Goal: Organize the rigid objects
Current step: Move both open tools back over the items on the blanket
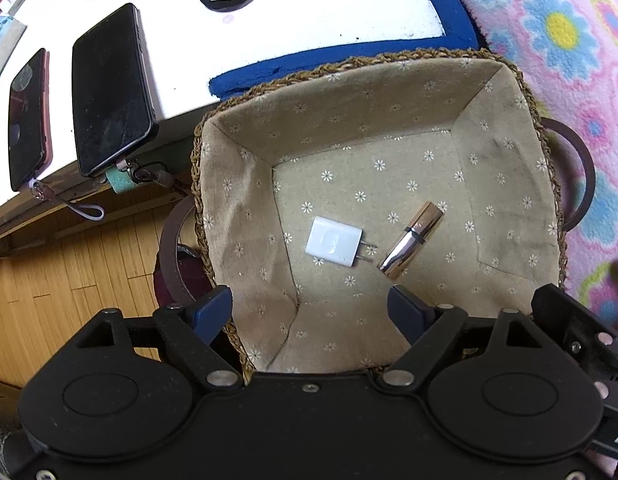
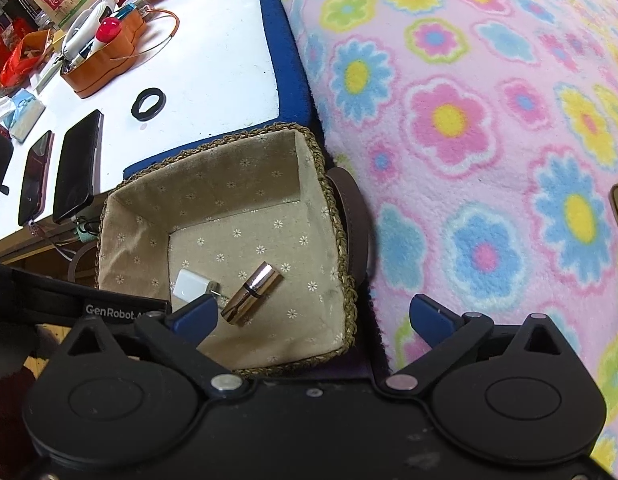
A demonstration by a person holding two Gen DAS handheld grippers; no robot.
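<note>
Left gripper (image 1: 311, 304) hangs over the basket (image 1: 237, 184), jaws spread, nothing between them. Right gripper (image 2: 313, 318) sits above the basket's near corner, jaws spread wide and empty. A white charger (image 1: 335, 246) and a lipstick (image 1: 411, 242) lie side by side, apart, on the basket floor. Two phones (image 1: 109, 92) rest on the bench (image 1: 309, 20).

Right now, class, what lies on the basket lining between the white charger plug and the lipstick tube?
Only the white charger plug's two metal prongs, pointing toward the lipstick tube; beyond them is bare flowered lining of the basket. The left wrist view shows it best.
</note>
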